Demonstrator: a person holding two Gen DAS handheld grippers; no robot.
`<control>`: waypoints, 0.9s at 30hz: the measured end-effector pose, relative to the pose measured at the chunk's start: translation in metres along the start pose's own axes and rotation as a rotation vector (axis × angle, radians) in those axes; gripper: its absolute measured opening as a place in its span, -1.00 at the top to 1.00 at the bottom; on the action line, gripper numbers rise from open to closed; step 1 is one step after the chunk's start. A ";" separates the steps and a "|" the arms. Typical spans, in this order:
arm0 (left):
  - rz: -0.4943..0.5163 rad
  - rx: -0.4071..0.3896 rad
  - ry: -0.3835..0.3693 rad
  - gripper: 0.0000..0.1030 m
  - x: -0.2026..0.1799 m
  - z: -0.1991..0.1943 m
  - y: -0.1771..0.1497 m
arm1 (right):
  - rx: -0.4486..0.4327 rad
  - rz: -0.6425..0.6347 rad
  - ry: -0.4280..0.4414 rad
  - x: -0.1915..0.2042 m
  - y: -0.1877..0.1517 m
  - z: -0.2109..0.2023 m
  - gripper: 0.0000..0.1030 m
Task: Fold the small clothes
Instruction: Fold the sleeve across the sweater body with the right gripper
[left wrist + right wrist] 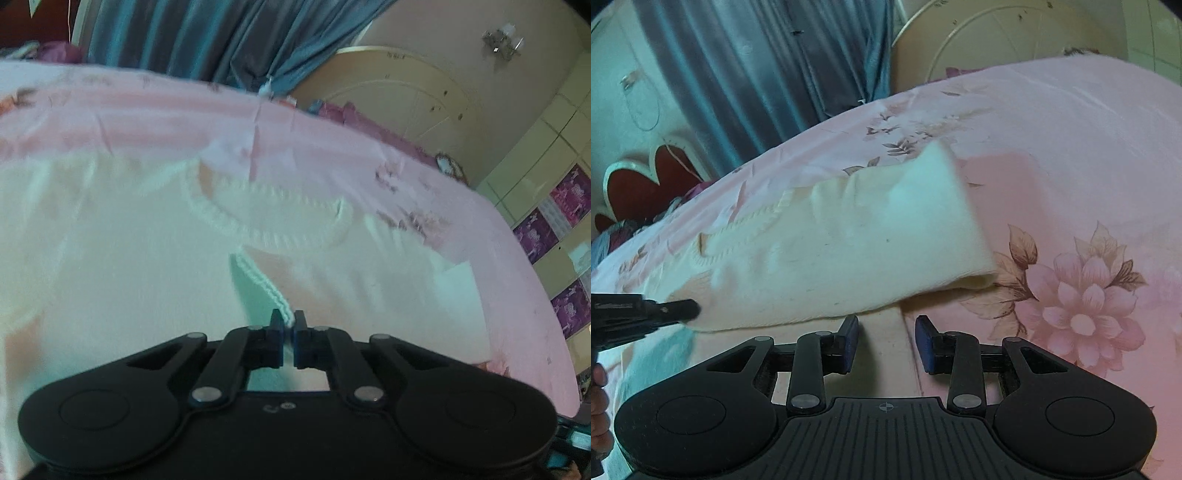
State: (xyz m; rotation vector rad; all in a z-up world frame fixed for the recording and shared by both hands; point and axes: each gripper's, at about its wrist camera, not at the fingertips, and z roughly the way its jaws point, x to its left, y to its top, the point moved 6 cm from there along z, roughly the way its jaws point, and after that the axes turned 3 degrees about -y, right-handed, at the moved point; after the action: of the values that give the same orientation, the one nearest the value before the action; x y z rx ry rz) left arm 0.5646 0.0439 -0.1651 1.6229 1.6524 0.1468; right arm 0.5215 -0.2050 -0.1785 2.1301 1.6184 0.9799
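2 wrist views, low over bed (369,140), sharing white sweater (831,251)

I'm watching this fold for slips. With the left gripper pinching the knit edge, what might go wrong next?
1. The left gripper holds only a thin ribbed edge of the cream sweater; a pull may slip it free or stretch the knit.
2. The right gripper is open and holds nothing, so the folded part may drag across the pink floral bedsheet and come undone.

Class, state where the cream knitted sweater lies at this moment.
The cream knitted sweater lies on the pink floral bedsheet, left of the big printed flower in the right wrist view. The left gripper pinches its ribbed edge.
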 end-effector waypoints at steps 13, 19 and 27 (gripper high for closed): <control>0.000 -0.060 0.088 0.92 0.066 -0.047 0.014 | -0.026 -0.006 -0.025 -0.002 0.003 0.003 0.32; -0.046 -0.089 0.099 0.92 0.084 -0.052 0.019 | -0.025 -0.052 -0.046 0.000 0.004 0.005 0.71; -0.040 -0.057 0.115 0.92 0.095 -0.046 0.004 | -0.022 -0.060 -0.055 -0.003 0.005 0.004 0.79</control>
State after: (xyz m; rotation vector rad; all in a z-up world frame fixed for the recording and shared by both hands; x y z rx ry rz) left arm 0.5541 0.1486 -0.1740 1.5630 1.7504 0.2693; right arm 0.5271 -0.2089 -0.1793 2.0629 1.6282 0.9081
